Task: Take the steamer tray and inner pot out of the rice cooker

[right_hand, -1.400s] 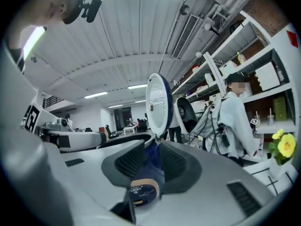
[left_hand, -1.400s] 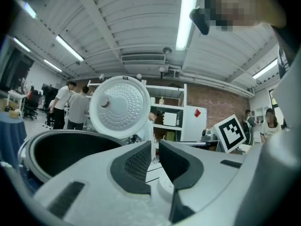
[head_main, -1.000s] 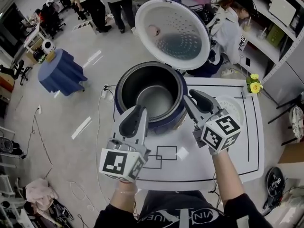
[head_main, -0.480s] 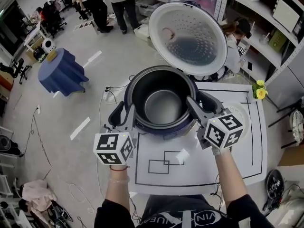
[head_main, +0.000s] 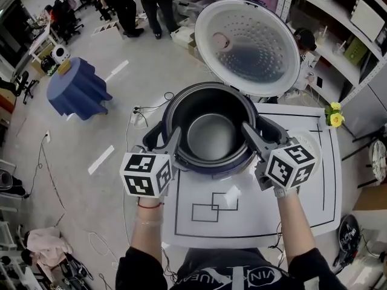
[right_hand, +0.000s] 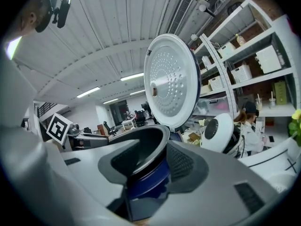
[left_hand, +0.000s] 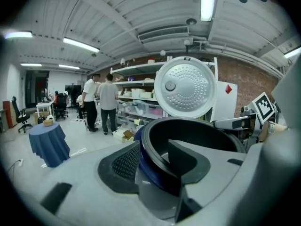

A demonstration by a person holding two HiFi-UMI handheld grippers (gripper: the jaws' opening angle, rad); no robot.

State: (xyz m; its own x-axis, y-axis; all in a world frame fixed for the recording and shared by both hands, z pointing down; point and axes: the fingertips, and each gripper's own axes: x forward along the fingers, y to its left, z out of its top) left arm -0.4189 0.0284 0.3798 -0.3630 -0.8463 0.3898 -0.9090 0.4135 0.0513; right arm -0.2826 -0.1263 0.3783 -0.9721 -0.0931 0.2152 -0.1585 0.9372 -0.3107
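The blue rice cooker stands on the white table with its lid swung up. The dark inner pot sits inside it. My left gripper straddles the pot's left rim, one jaw inside and one outside. Its jaws have just been opening, with the rim between them and not pinched. My right gripper straddles the right rim the same way, jaws also just opening. A white perforated steamer tray lies on the table at the right, half hidden by the right marker cube.
The white table mat has black lines. Yellow flowers stand at its far right corner. A blue-draped stool stands on the floor at left, and cables trail there. People stand at the back, and shelves line the right side.
The left gripper came forward and down from the table front onto the pot's left rim, and its jaws spread. The right gripper shifted slightly along the right rim, its jaws wider.
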